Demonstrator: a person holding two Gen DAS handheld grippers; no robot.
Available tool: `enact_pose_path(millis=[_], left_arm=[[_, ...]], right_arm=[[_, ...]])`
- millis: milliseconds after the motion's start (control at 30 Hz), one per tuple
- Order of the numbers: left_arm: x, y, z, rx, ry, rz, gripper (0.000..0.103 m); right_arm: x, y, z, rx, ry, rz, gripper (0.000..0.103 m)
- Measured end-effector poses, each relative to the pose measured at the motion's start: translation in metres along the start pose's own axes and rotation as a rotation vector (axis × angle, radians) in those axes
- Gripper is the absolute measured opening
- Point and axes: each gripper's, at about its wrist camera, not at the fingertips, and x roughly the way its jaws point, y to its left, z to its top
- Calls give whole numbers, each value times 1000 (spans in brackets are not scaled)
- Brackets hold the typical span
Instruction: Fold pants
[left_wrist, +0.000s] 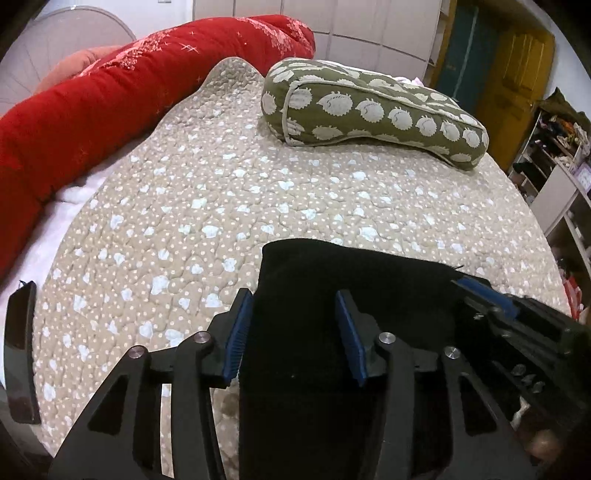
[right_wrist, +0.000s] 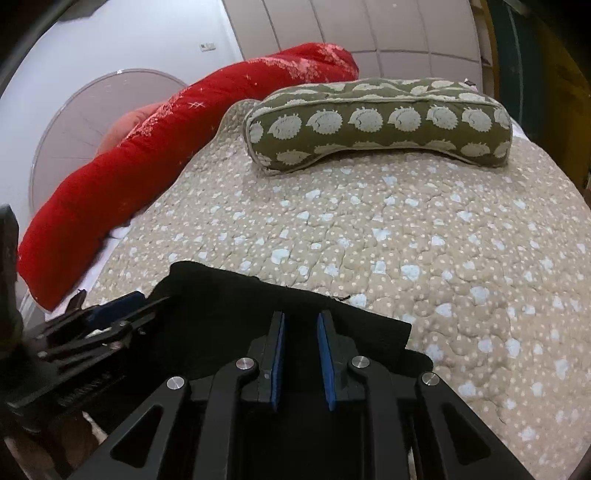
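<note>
Black pants (left_wrist: 332, 273) lie on the beige quilted bed (left_wrist: 221, 206), their far edge straight across. My left gripper (left_wrist: 293, 295) is open, its blue pads (left_wrist: 236, 332) wide apart over the cloth near its left edge. My right gripper (right_wrist: 301, 317) hovers over the pants (right_wrist: 229, 295) near their right edge, its blue pads (right_wrist: 327, 354) a small gap apart with nothing seen between them. Each gripper shows in the other's view: the right one (left_wrist: 491, 299), the left one (right_wrist: 114, 310).
A green hedgehog-print pillow (left_wrist: 373, 107) lies at the far side of the bed. A long red bolster (left_wrist: 92, 114) runs along the left side, with a white fan (right_wrist: 92, 122) behind it. Shelves (left_wrist: 554, 173) stand at the right. A dark phone-like object (left_wrist: 20, 350) lies at the left edge.
</note>
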Motion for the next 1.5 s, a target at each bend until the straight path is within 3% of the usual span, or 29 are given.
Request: enact_pose_path(millis=[133, 300, 400, 533, 700, 1133, 1500], left_arm=[[-3, 1, -4, -8, -4, 4, 46], [-6, 2, -8, -21, -8, 0, 46], [-7, -1, -11, -14, -15, 12, 47], [-13, 1, -12, -19, -3, 17, 47], [-26, 2, -17, -26, 11, 12, 47], [-45, -2, -42, -24, 1, 8, 47], [-56, -5, -46, -20, -27, -2, 48]], right_arm=[[-31, 16, -8, -41, -10, 4, 17], [-50, 29, -50, -123, 15, -40, 21], [-46, 23, -74, -105, -51, -41, 21], [-54, 31, -65, -135, -10, -67, 21], [-73, 26, -59, -86, -52, -43, 26], [-60, 17, -69, -55, -2, -100, 33], [-77, 15, -62, -28, -39, -158, 33]])
